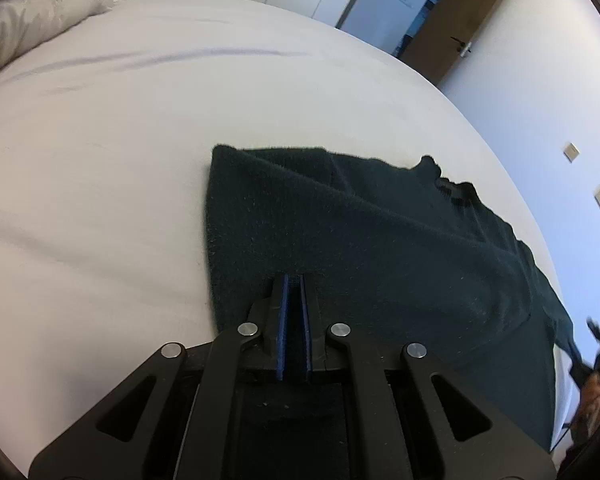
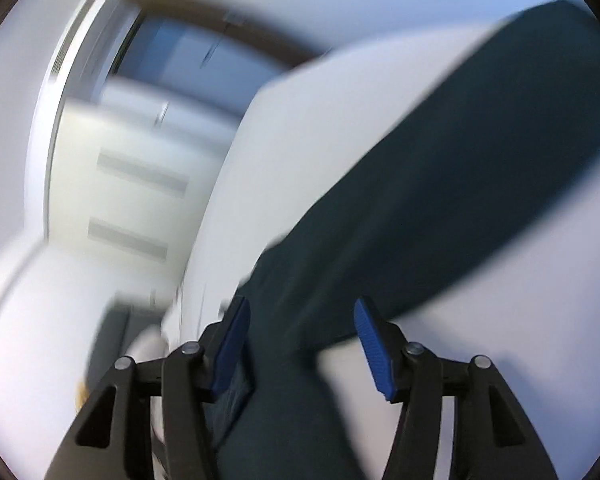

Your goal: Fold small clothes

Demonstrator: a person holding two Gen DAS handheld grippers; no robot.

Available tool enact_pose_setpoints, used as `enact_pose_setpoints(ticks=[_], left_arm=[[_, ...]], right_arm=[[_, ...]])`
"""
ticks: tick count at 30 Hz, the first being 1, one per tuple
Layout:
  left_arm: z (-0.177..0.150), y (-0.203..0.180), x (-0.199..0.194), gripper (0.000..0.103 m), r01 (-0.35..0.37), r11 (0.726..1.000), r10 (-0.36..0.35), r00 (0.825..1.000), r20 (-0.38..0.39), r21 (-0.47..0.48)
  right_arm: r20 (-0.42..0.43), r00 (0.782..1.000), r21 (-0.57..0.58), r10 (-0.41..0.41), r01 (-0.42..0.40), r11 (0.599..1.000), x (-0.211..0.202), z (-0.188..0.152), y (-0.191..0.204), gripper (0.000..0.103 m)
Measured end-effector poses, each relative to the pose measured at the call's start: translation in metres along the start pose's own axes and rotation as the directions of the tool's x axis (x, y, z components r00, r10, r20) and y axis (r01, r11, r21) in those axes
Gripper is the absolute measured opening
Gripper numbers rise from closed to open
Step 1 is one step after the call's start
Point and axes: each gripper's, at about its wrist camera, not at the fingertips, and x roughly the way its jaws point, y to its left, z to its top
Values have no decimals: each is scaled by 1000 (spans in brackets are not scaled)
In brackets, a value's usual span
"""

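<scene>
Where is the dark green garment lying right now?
The dark green garment lies on the white bed, toward its right edge in the left wrist view, its near edge pinched in the left gripper.

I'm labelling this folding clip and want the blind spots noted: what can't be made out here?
- Left wrist view: the dark garment's near edge is hidden by the left tongs.
- Left wrist view: its right end is cut off by the frame edge.
- Right wrist view: motion blur hides the garment's folds and the room behind.
</scene>
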Motion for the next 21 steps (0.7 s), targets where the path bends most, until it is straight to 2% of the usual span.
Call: enact_pose_setpoints(ticks=[2,5,6,8,11,13,15,21], left_arm=[[3,-10,-14,6,5,1000,-4,1000,18,-12],[5,-34,-43,6,70,998,-70,994,79,-1],[5,-46,-53,6,90,996,-91,991,94,14],[2,-65,-65,12,123,992,-126,987,101,31],[-11,-92,-79,30,197,979,-200,974,105,45],[-27,-107,-84,59,236,971,-239,966,97,38],[-41,-115,-88,62,268,963,-270,958,94,33],[-87,-144,-71,62,323,946,-322,946,-25,21]], right_arm=[[74,997,113,-31,22,993,-48,18,-38,59],[147,986,210,-80,48,976,-88,30,-74,59],[161,983,245,-87,46,968,-96,32,-84,57],[182,982,311,-50,-9,950,-104,37,-102,54],[195,979,366,-55,-20,930,-101,44,-108,53],[216,975,398,-47,-43,916,-101,48,-112,52],[246,968,430,-48,-64,901,-101,54,-119,50],[261,964,434,-59,-63,899,-100,76,-137,37]])
